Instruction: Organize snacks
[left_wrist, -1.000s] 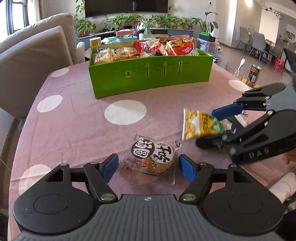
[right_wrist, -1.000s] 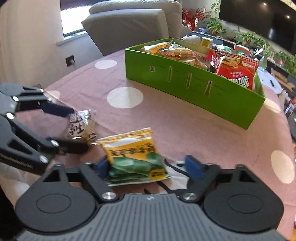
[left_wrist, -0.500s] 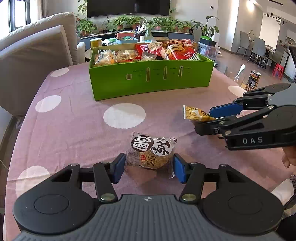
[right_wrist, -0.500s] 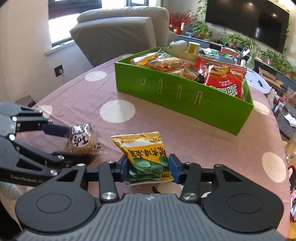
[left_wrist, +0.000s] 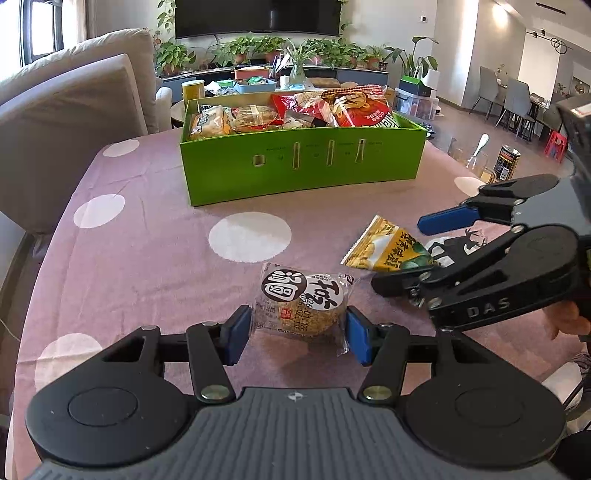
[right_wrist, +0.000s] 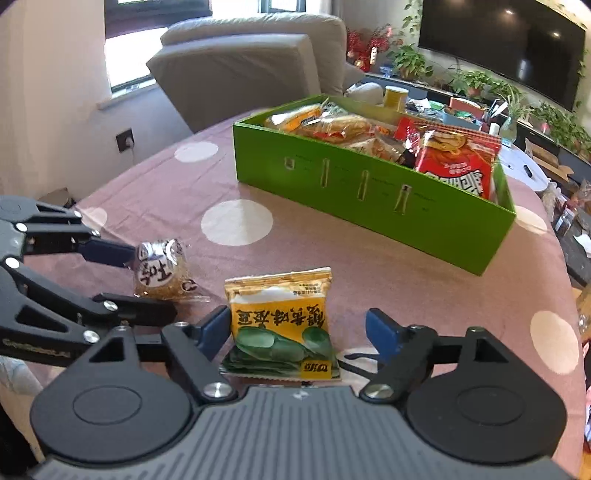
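A round cookie in a clear wrapper (left_wrist: 303, 301) sits between the blue pads of my left gripper (left_wrist: 297, 338), which is shut on its sides just above the pink cloth. The right wrist view shows the same cookie (right_wrist: 162, 271) in the left gripper (right_wrist: 151, 284). The jaws of my right gripper (right_wrist: 299, 330) are opening. A yellow-green snack packet (right_wrist: 280, 321) lies between them, the right pad well clear of it. From the left wrist view, that packet (left_wrist: 388, 251) tilts between the right gripper's (left_wrist: 399, 254) spread fingers. The green box (left_wrist: 303, 173) full of snacks stands beyond.
The table wears a pink cloth with white dots (left_wrist: 251, 236). A grey sofa (left_wrist: 74, 110) stands at the left edge. A can (left_wrist: 506, 162) and glassware sit off the table's right side. A hand (left_wrist: 569, 325) holds the right gripper.
The left jaws closed in on the cookie packet and now grip it. The right jaws, shut on the yellow-green packet before, have spread wide. Neither gripper travelled much.
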